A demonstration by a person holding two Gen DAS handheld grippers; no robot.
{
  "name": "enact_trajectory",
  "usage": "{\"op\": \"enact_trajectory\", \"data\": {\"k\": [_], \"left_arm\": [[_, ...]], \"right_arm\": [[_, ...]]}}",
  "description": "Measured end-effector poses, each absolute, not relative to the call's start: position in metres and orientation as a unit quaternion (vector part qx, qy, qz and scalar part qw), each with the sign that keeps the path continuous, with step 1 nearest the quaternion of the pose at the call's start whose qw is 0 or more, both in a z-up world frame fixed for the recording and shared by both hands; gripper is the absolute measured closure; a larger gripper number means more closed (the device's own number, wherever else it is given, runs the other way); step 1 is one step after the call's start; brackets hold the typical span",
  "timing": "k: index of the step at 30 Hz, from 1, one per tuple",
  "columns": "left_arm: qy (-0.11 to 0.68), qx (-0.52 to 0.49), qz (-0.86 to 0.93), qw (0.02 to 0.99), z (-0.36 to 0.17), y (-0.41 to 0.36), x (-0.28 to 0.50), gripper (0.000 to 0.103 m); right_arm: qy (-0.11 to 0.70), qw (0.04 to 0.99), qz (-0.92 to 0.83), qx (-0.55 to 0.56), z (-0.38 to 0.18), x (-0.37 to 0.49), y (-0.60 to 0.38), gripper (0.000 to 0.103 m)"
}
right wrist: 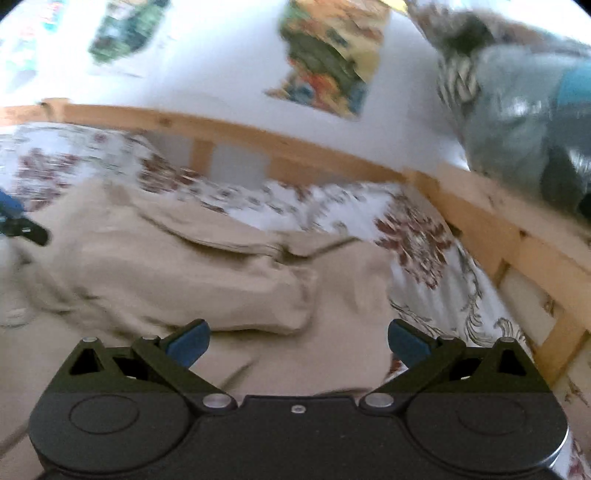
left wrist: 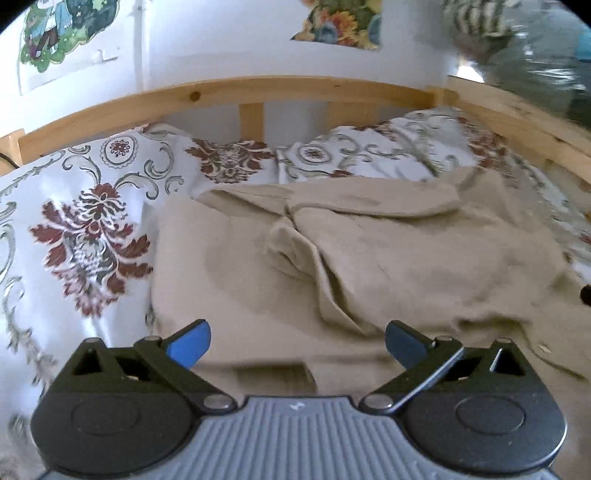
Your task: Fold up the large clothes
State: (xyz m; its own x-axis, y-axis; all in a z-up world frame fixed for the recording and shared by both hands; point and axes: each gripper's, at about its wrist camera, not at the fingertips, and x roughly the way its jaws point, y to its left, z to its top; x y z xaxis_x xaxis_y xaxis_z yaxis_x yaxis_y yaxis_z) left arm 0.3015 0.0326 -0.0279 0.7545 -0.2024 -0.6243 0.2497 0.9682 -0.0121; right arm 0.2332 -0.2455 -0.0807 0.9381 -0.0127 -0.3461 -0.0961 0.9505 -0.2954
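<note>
Left wrist view looks across a beige garment [left wrist: 369,258] spread rumpled on a bed covered by a white floral bedspread [left wrist: 85,236]. One sleeve [left wrist: 332,205] lies folded across the upper part of the garment, with a bunched ridge of cloth below it. The left gripper [left wrist: 297,345] hovers over the near edge of the garment, its blue-tipped fingers [left wrist: 190,343] spread wide with nothing between them. Beyond the bedspread runs a wooden bed rail [left wrist: 229,92], and colourful pictures [left wrist: 340,22] hang on the white wall behind it.

Right wrist view, blurred, shows the right gripper [right wrist: 297,343] likewise wide apart and holding nothing, above the same beige garment [right wrist: 184,266]. Floral bedspread [right wrist: 424,240] lies to its right, touching the garment's edge. The left gripper's dark tip [right wrist: 22,225] shows at the far left edge
</note>
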Motion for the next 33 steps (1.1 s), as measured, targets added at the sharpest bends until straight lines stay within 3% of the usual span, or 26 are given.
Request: {"op": "enact_trajectory", "data": {"k": [4,8,12,19,26,31,33], "left_arm": [[0.321,0.041,-0.147,0.935,-0.016,0.033,0.248,0.001],[0.315,0.055,-0.186,0.929,-0.019,0.028,0.193,0.001],[0.329,0.071,-0.245,0.909,-0.040,0.017,0.147,0.001],[0.381,0.154,-0.265,0.872,-0.083,-0.007,0.113,0.001],[0.346,0.224,-0.256,0.874,-0.088,-0.019,0.103,0.001],[0.344,0.250,-0.243,0.872,-0.096,-0.024,0.112,0.001],[0.341,0.257,-0.237,0.873,-0.097,-0.024,0.114,0.001]], "right_arm": [[0.189,0.967,0.055,-0.163,-0.076,0.178,-0.230,0.001],[0.311,0.915,0.104,-0.236,-0.087,0.141,-0.199,0.001],[0.325,0.902,0.136,-0.247,-0.099,0.096,-0.184,0.001],[0.389,0.876,0.165,-0.234,-0.132,0.115,-0.179,0.001],[0.332,0.885,0.131,-0.300,-0.139,0.116,-0.169,0.001],[0.312,0.904,0.144,-0.254,-0.127,0.120,-0.182,0.018],[0.301,0.913,0.149,-0.229,-0.121,0.119,-0.185,0.032]]}}
